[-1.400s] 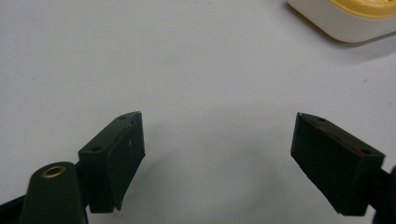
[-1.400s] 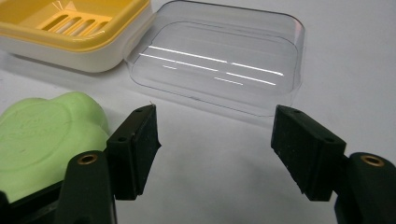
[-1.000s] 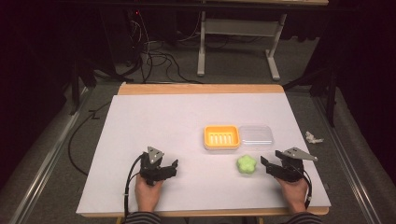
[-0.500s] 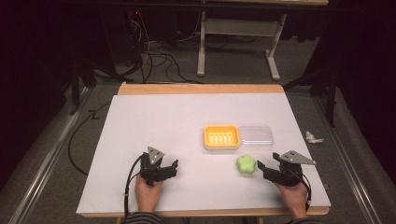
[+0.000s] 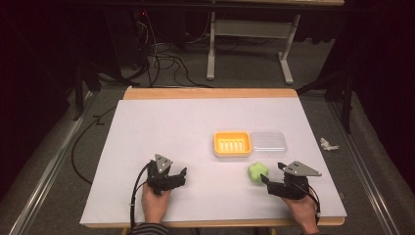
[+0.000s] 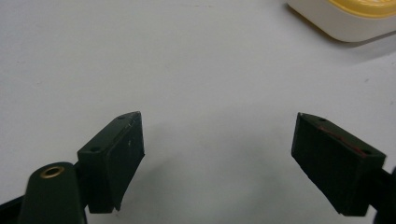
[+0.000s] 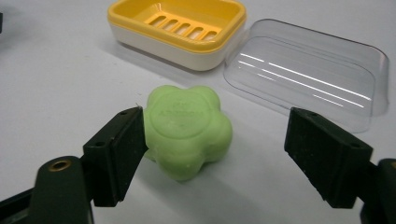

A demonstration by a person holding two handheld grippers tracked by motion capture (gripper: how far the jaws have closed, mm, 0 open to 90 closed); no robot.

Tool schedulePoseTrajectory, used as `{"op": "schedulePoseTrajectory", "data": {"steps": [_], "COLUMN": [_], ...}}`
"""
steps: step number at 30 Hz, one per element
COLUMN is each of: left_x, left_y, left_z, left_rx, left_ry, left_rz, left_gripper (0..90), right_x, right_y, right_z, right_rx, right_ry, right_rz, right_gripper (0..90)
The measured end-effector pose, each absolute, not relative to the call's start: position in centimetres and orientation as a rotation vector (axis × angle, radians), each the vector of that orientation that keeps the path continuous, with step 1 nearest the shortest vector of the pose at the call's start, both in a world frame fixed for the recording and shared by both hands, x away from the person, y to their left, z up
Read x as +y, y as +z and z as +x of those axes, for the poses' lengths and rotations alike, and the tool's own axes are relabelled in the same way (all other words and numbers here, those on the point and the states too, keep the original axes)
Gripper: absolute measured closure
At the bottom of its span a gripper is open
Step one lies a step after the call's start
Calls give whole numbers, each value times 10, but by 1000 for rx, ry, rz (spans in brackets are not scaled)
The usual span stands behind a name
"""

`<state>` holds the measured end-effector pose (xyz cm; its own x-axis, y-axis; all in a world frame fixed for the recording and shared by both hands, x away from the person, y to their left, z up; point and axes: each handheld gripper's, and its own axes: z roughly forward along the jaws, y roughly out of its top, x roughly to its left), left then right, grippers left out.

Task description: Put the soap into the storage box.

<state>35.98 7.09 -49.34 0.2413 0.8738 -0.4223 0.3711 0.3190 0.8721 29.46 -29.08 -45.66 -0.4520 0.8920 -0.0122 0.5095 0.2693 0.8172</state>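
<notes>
A green flower-shaped soap lies on the white table, just in front of a yellow soap dish. A clear lid lies open to the dish's right. My right gripper is open, its jaws reaching around the soap, the left jaw touching or nearly touching it. My left gripper is open over bare table, with a corner of the dish far ahead of it.
A crumpled white scrap lies off the table's right edge. The white table sheet has a wooden strip at its far edge. Cables and a metal stand sit on the floor beyond.
My right gripper has moved left and forward toward the soap, so its jaws now flank it. The left gripper has stayed put.
</notes>
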Motion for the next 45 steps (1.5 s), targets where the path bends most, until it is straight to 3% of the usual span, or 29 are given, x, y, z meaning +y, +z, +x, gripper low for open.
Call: {"op": "schedulePoseTrajectory", "data": {"steps": [23, 34, 45], "left_x": [70, 70, 70], "left_y": [-494, -494, -494], "left_z": [360, 360, 360], "left_rx": [1353, 1350, 1356], "left_ry": [521, 525, 523], "left_rz": [1273, 1269, 1274], "left_gripper": [178, 178, 178], "right_x": [-261, -255, -256], "right_y": [-472, -479, -478], "right_z": [322, 329, 331], "right_rx": [2245, 2275, 2286], "right_ry": [937, 886, 895], "right_rz": [1225, 1222, 1224], "right_gripper": [153, 248, 256]}}
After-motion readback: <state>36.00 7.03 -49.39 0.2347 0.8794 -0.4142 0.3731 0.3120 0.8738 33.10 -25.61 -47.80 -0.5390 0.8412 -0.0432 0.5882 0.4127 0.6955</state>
